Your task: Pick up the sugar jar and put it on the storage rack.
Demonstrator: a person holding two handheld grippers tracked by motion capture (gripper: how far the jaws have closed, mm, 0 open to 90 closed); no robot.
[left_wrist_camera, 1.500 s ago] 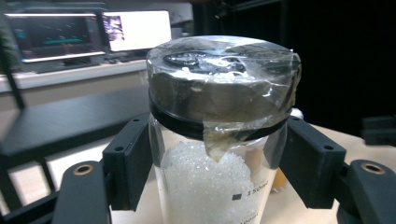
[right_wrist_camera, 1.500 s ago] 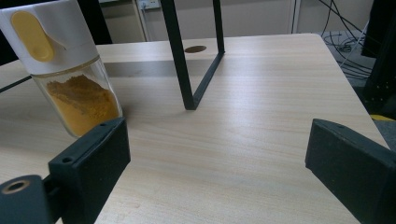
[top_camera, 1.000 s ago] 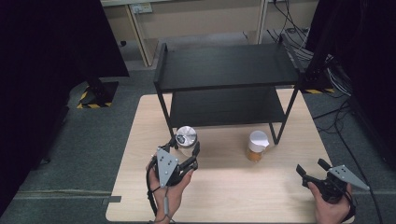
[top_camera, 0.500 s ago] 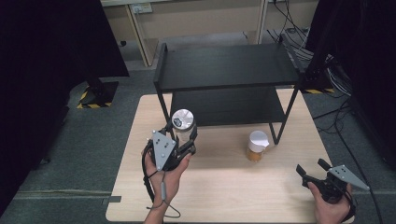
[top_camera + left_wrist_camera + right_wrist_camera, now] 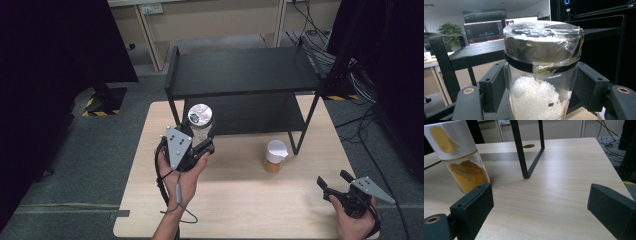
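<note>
My left gripper point(image 5: 202, 141) is shut on a glass jar point(image 5: 200, 122) with a silvery film-covered lid, and holds it upright above the table in front of the black shelf rack point(image 5: 242, 70). In the left gripper view the jar point(image 5: 540, 75) holds white crystals, and both pads point(image 5: 492, 86) press on its sides just below the lid. A spice jar point(image 5: 275, 156) with a white cap and orange powder stands on the table by the rack's right front leg. Near the table's right front corner my right gripper point(image 5: 337, 180) stands open and holds nothing; the spice jar point(image 5: 461, 157) lies ahead to its left.
The rack has a top shelf and a lower shelf point(image 5: 250, 112), both bare, and stands on the light wooden table point(image 5: 240, 200). Its front leg point(image 5: 520, 152) rises ahead of the right gripper. Cables point(image 5: 360, 75) lie on the floor at the right.
My left gripper has lifted the glass jar off the table and carried it up toward the rack. The right gripper has stayed where it was.
</note>
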